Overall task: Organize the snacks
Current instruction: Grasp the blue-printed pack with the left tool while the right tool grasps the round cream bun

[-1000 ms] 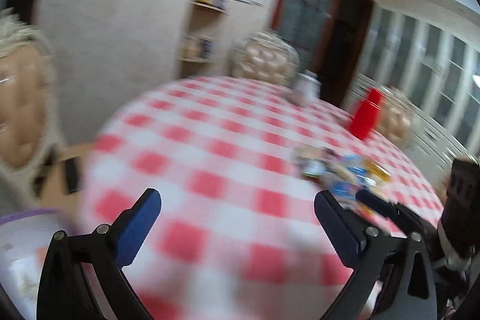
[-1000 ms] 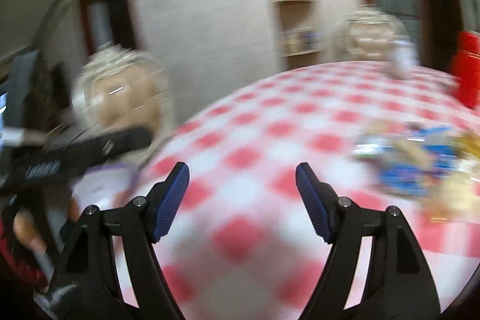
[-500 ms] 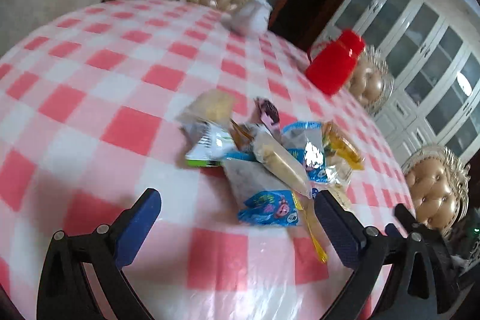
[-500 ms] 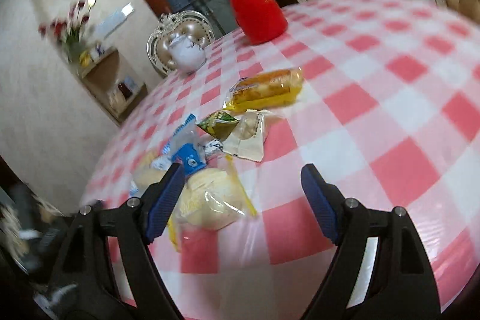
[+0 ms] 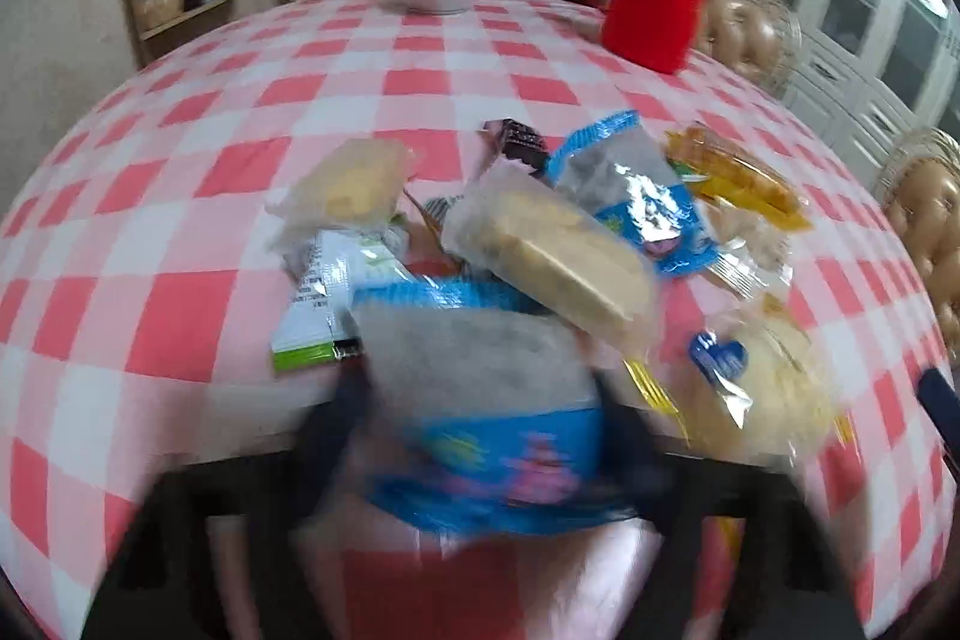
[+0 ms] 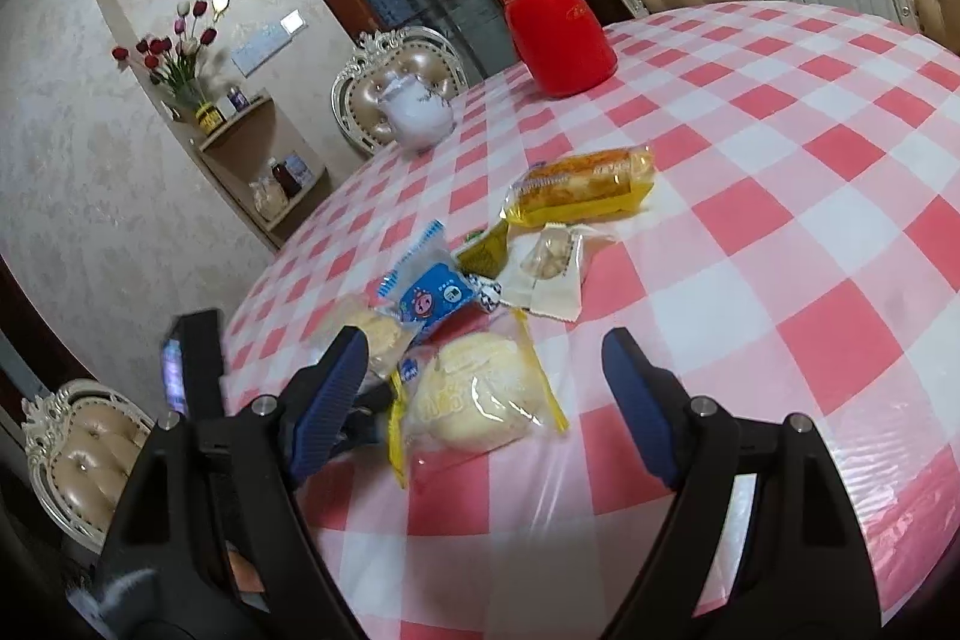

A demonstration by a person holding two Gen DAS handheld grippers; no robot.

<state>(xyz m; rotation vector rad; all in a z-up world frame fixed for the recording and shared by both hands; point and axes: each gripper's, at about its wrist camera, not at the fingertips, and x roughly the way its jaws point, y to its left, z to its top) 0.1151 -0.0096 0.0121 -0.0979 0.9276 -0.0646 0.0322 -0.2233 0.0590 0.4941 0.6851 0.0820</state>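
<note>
- Left gripper (image 5: pixel 480 436) is smeared by blur; its fingers flank the blue-edged snack packet (image 5: pixel 480 400), though whether they grip it I cannot tell
- Right gripper (image 6: pixel 480 400) gapes wide, holding nothing, over the yellow-trimmed bun packet (image 6: pixel 474 400)
- Half a second ago the left fingers were spread wide and sharp; now closer in on the snack pile (image 5: pixel 540 232) on the checked tablecloth (image 5: pixel 180 160)

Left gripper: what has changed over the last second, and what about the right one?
The left gripper swung from the bare tablecloth to the snack pile and its fingers narrowed around the blue packet; blur hides the grip. The right gripper moved over the yellow-edged bun packet, still open. The snacks stayed put.
</note>
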